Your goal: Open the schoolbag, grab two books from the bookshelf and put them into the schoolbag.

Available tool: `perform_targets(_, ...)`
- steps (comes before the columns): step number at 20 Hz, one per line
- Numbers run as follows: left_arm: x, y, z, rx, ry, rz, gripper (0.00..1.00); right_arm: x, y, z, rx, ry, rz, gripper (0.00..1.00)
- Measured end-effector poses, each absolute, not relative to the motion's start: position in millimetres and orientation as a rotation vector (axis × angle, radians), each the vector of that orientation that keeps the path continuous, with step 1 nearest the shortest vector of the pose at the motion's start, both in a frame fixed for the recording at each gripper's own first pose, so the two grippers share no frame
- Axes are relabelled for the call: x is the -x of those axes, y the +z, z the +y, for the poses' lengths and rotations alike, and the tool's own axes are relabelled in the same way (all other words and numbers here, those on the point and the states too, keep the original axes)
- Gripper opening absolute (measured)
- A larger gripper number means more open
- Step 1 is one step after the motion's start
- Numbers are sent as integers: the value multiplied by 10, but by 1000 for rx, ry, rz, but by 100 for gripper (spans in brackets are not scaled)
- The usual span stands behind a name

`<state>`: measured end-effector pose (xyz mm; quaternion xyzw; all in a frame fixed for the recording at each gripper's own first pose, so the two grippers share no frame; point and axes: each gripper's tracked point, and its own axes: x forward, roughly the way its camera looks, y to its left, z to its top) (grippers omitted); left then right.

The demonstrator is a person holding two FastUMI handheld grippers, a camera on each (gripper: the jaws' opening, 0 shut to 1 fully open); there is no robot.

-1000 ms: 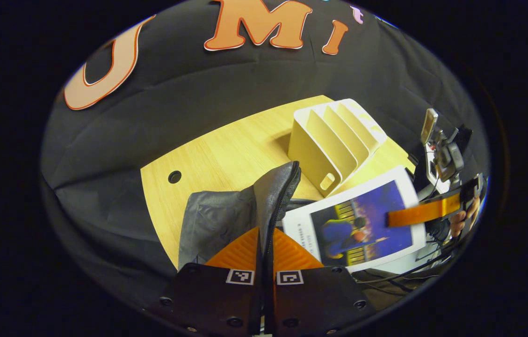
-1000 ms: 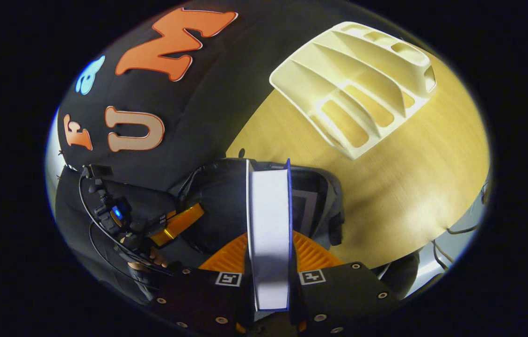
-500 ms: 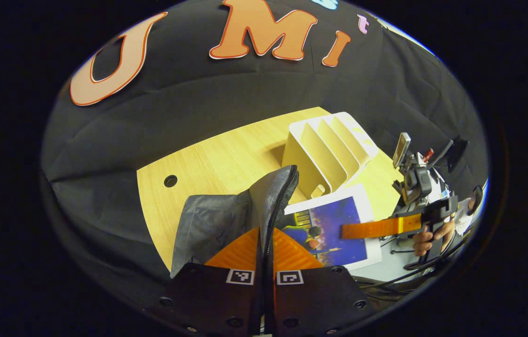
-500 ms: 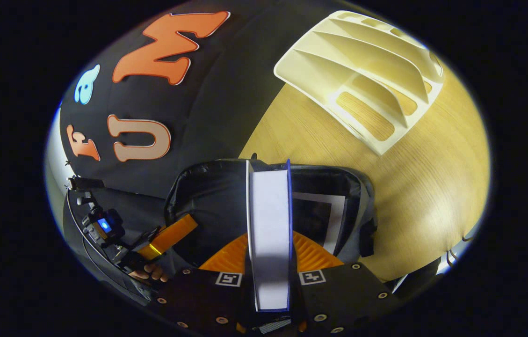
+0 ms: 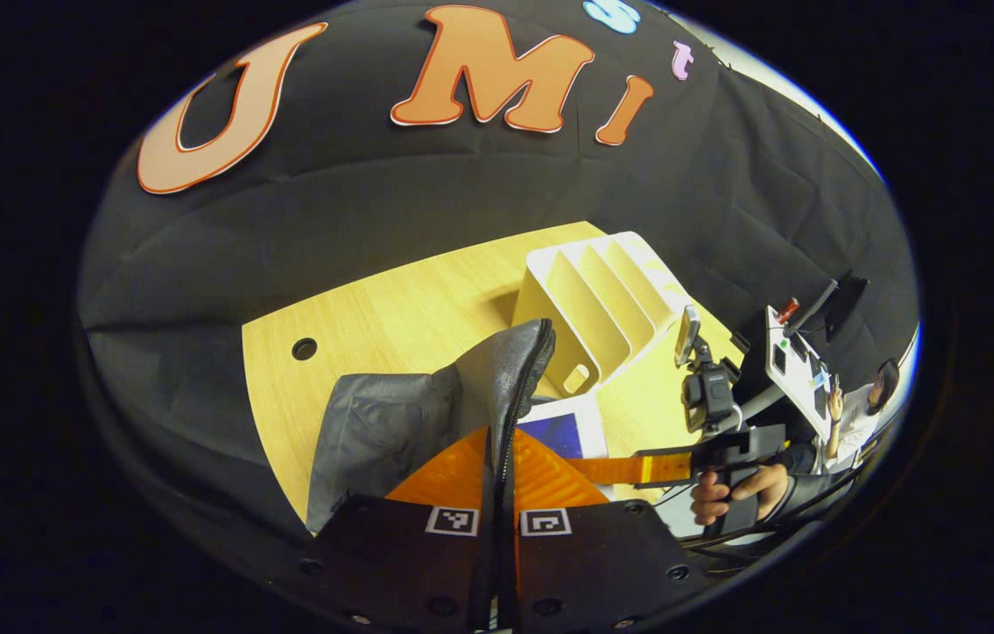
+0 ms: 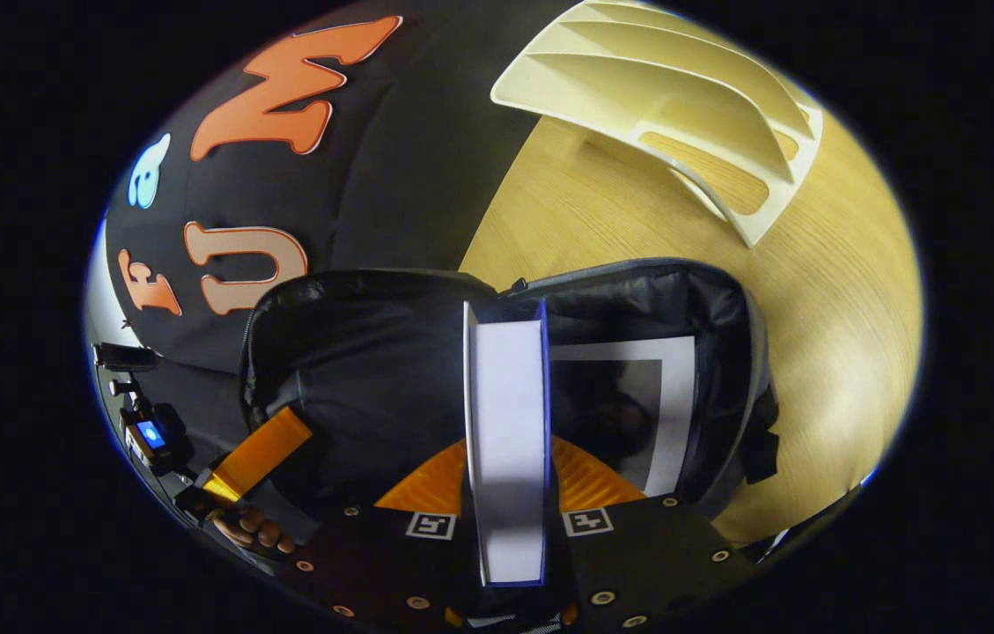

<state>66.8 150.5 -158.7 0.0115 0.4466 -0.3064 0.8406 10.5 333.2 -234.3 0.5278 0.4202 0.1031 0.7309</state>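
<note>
Both clamped: left gripper (image 5: 497,458) on schoolbag (image 5: 426,414) flap, right gripper (image 6: 505,480) w/ book (image 6: 507,440) over bag

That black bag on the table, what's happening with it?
A person is packing the schoolbag with a handheld gripper in each hand. The left gripper pinches the bag's flap to hold it open. The right gripper holds a book at the opening, where another book already lies inside. The bookshelf stands empty.

Wall: black draped cloth backdrop (image 5: 426,185), creased, hung behind the table.
Furniture: light wooden table with a pale grain (image 5: 391,308); a round cable hole (image 5: 304,349) is cut near its edge.
Light: even, soft shadows.
</note>
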Motion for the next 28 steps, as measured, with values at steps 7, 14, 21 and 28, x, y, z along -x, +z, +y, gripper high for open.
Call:
perform_targets(7, -647, -1549, 1524, 0, -650, 926, 4, -144, -2480, 3487, -1174, 225, 968, 33)
perform_targets(14, -600, -1687, 1543, -22, -637, 923, 5, 82, -2532, 3062, -962, 171, 1034, 82)
perform_targets(21, -471, -1647, 1269, 33, -603, 906, 19, 68, -2297, 2441, -898, 180, 977, 90)
perform_targets(28, -205, -1556, 524, 62, -529, 874, 80, -42, -1942, 1500, -722, 219, 882, 92)
